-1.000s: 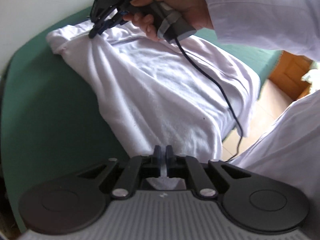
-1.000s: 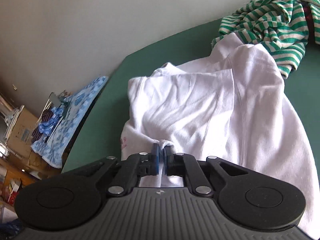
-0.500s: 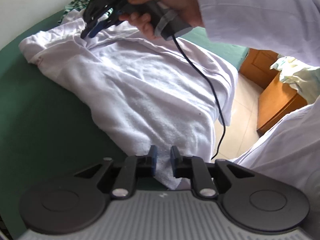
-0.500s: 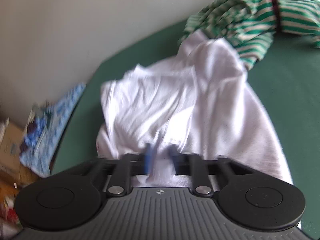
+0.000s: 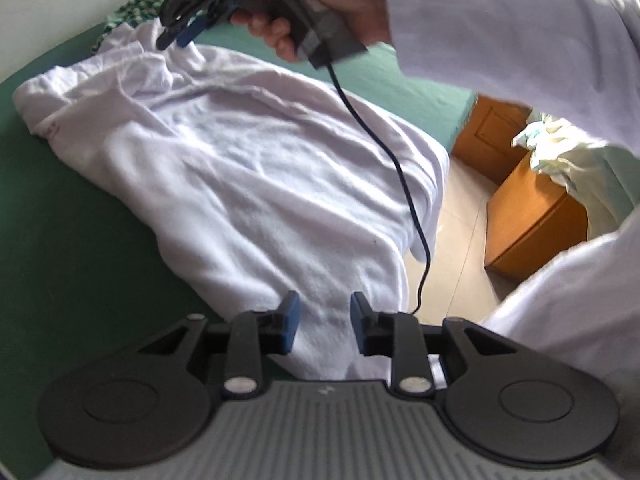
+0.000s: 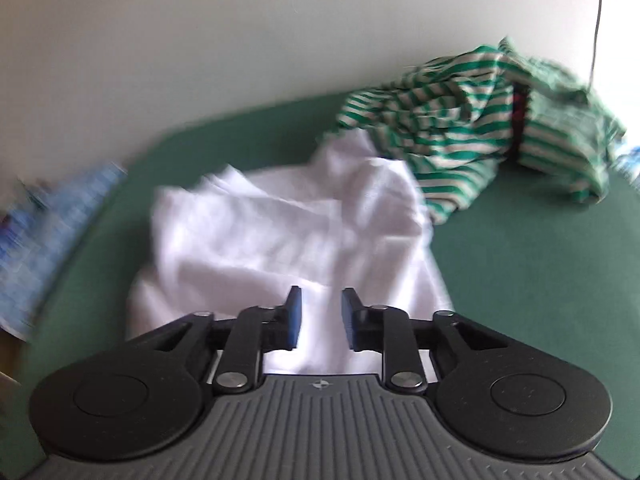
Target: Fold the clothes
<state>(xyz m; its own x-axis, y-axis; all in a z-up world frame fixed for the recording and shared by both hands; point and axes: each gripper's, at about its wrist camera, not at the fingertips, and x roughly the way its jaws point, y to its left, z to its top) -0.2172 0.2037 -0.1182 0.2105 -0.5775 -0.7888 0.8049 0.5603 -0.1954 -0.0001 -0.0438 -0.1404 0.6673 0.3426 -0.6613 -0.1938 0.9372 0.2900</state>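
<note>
soft white cotton, both claws let go

white knit cotton garment [image 5: 256, 184] lies rumpled and partly doubled over on the green cloth-covered table [image 5: 60, 240], one side hanging off the table edge toward the tiled floor, its far end touching a crumpled green-and-white striped garment [image 6: 472, 128]. the left gripper [image 5: 322, 322] hovers just over the near hem with its jaws apart, nothing between them. the right gripper [image 6: 320, 320], held in a white-sleeved hand [image 5: 320, 4], hangs over the far end with its jaws likewise parted and empty. the fabric looks light, limp and thick enough to hold a crease loosely; it will sag wherever it is unsupported and drag on the table cloth. a pinch at a hem edge or corner, through all layers, should carry it best; a mid-panel pinch would likely bunch it
</note>
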